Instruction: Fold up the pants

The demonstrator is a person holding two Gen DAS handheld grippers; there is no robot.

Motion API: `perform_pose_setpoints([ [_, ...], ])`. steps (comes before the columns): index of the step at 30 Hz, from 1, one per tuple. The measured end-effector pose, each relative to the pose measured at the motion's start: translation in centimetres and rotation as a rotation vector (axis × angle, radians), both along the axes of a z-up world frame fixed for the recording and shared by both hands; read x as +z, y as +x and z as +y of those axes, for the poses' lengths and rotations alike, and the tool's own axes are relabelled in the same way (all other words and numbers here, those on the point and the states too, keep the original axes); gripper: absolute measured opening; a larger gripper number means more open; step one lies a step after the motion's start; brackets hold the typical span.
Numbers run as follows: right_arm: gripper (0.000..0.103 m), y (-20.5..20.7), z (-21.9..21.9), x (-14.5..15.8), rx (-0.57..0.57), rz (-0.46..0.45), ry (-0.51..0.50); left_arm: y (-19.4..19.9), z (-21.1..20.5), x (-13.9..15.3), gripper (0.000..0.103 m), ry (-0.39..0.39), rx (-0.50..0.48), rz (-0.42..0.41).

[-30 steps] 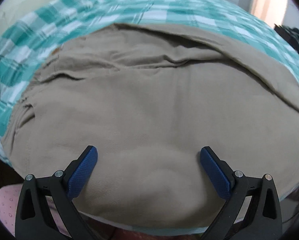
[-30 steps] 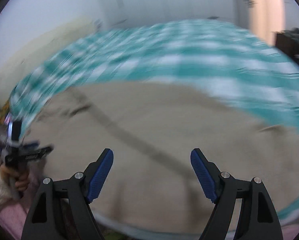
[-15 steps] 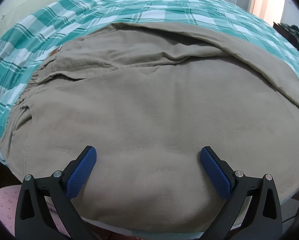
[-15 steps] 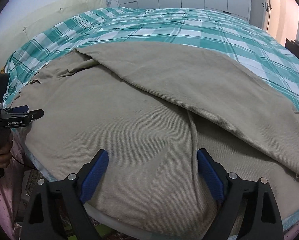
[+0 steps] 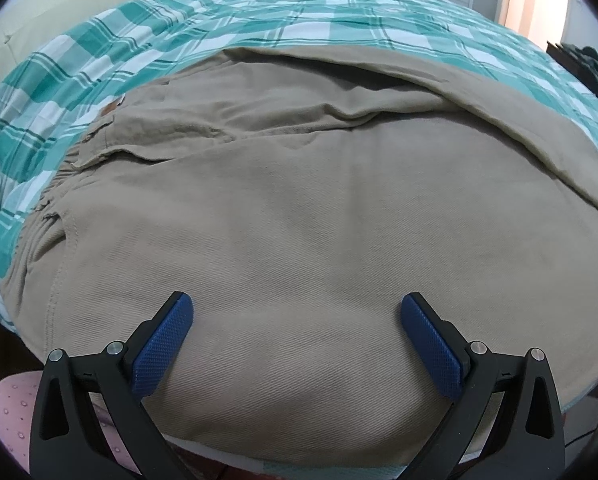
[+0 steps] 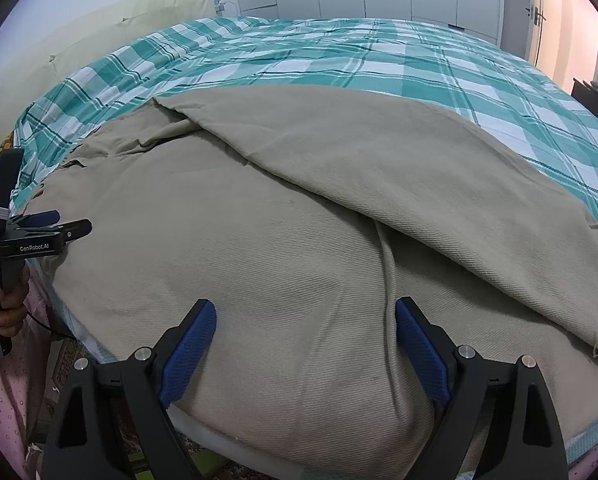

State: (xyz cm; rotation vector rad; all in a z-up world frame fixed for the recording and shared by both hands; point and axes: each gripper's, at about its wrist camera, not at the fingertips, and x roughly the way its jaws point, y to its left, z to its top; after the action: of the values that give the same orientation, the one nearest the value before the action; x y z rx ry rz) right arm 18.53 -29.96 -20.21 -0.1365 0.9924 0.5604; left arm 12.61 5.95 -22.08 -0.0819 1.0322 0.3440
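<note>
Soft, even indoor light fills both wrist views, with a warm pinkish glow from the doorway (image 6: 555,40) at upper right. Shadows are faint, gathered under folds in the tan pants (image 5: 319,240). Both pictures are sharp, with no motion blur or glare. Fisheye distortion bows the bed (image 6: 339,52) into a dome, and dark vignetting rings the corners.

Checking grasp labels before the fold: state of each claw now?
Left claw: open, holding nothing, over the khaki pants.
Right claw: open, jaws just widened, holding nothing, pants below.
</note>
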Motion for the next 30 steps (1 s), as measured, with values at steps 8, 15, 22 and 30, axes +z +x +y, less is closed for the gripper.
perform_pose_setpoints([
  [8,0.09,0.0,0.0,0.0,-0.001,0.0,0.002,0.0,0.0,0.0,0.103,0.0,0.0,0.0],
  [15,0.09,0.0,0.0,0.0,-0.006,0.004,0.003,-0.3,0.5,1.1,0.102,-0.03,0.04,-0.006],
  [22,0.089,-0.1,-5.1,3.9,-0.161,0.043,0.256,-1.8,4.7,3.5,0.102,-0.103,0.178,-0.129],
  [30,0.079,4.3,-10.3,0.2,-0.446,0.367,0.56,0.0,4.4,0.8,0.102,-0.017,0.176,-0.024],
])
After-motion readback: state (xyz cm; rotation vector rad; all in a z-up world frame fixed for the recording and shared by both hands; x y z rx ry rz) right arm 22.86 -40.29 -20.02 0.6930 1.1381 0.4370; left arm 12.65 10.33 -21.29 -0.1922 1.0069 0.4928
